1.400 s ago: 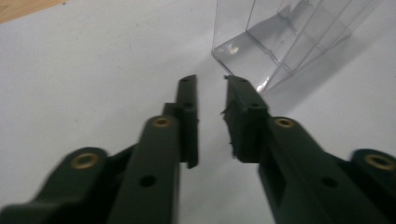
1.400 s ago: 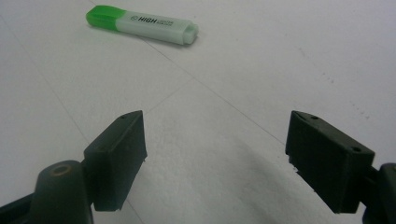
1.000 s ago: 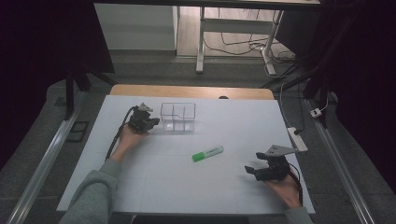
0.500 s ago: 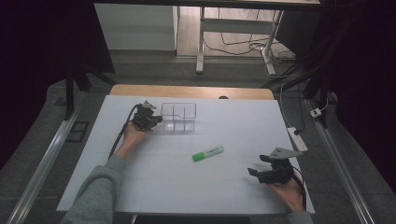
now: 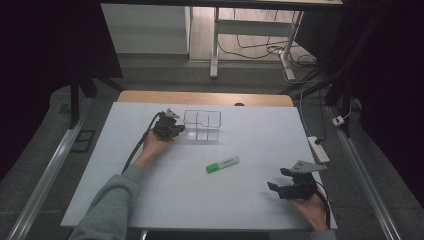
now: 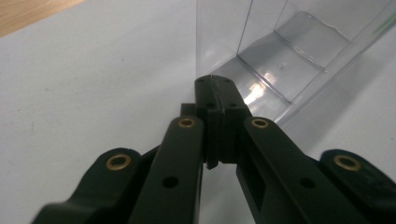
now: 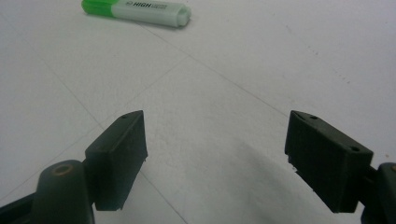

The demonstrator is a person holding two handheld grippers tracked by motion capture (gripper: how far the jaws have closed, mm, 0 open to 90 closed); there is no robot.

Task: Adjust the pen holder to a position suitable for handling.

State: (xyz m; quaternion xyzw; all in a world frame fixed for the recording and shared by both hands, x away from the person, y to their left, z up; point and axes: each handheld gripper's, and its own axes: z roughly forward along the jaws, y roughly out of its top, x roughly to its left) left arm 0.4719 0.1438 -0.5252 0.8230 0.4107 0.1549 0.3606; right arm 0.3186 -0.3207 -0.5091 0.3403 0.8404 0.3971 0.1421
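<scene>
Up close, left gripper [image 6: 215, 86] jaws pressed together, nothing between, tips at corner of clear box [image 5: 202, 125] near table's far edge. Right gripper [image 5: 285, 179] jaws wide apart, holding nothing, near front right edge. Green marker [image 5: 222, 164] lies between, open white tabletop [image 5: 240, 210] around; lettering readable in right gripper view. Dark room, cables on floor beyond.

Grey sleeve [image 5: 107, 202], wooden table edge [image 5: 205, 97], floor cables [image 5: 260, 47].

Black two-jaw left gripper [image 6: 215, 86] with brass-ringed screw holes, trailing black cable, grey sleeve [image 5: 112, 200].
</scene>
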